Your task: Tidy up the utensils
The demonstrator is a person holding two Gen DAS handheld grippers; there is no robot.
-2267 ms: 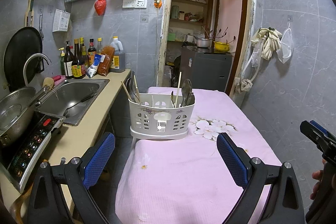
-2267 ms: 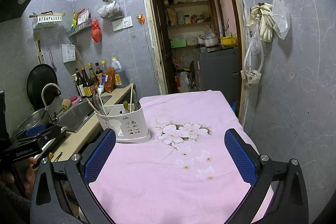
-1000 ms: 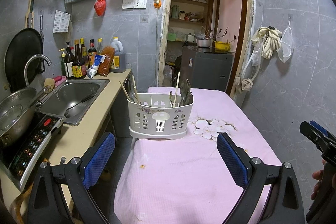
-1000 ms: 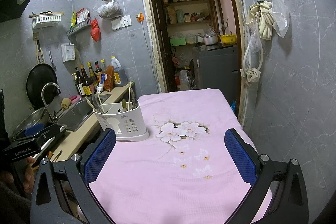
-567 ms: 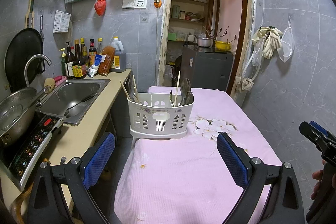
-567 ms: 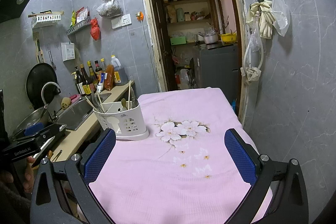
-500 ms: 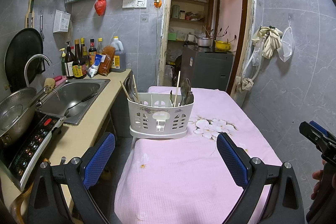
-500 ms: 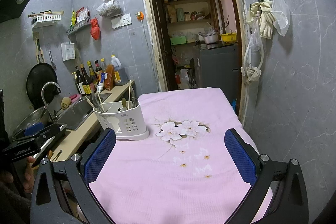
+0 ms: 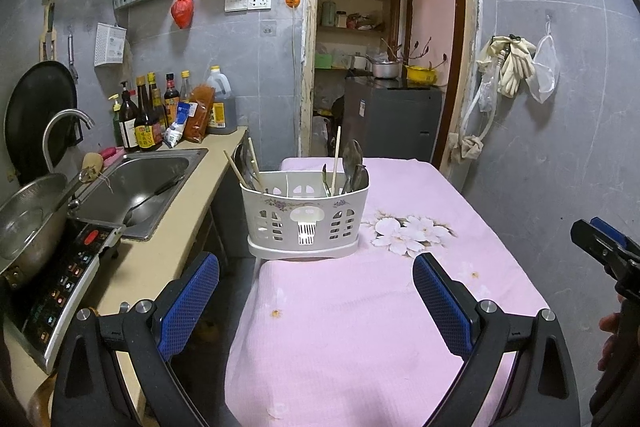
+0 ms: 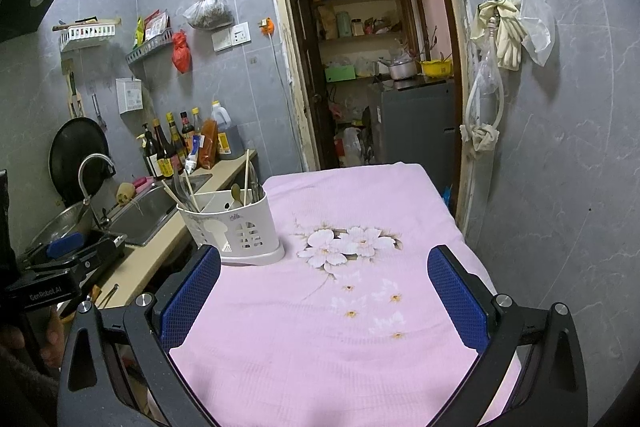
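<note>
Utensils (image 9: 343,169) are seen standing in a white caddy (image 9: 305,215) on the pink cloth (image 9: 360,327). Spoons, a fork and chopsticks are in it, in more than one slot. No utensil is seen lying loose on the cloth.

Nearest, the left gripper (image 9: 316,291) is held wide, and nothing is held in it. The right gripper (image 10: 324,291) is held wide too, and it is empty. Both are kept low over the near end of the cloth, apart from the caddy.

This scene would fit two times: the utensils are mixed and are to be sorted by slot, or they are sorted and the job is done. Which one it is cannot be told. If a utensil is to be lifted, it would best be gripped high on the part that sticks up, and pulled straight up, so the light caddy is not tipped. The caddy sits at the cloth's left edge, so it should not be pushed that way.

In the left view, the caddy's front and its inner walls are shown, and the sink (image 9: 138,187) beside it. In the right view, the caddy (image 10: 234,223) is shown from the side, and more bare cloth (image 10: 340,327) is seen there. Far back, an open door (image 10: 372,59) is seen in both.
</note>
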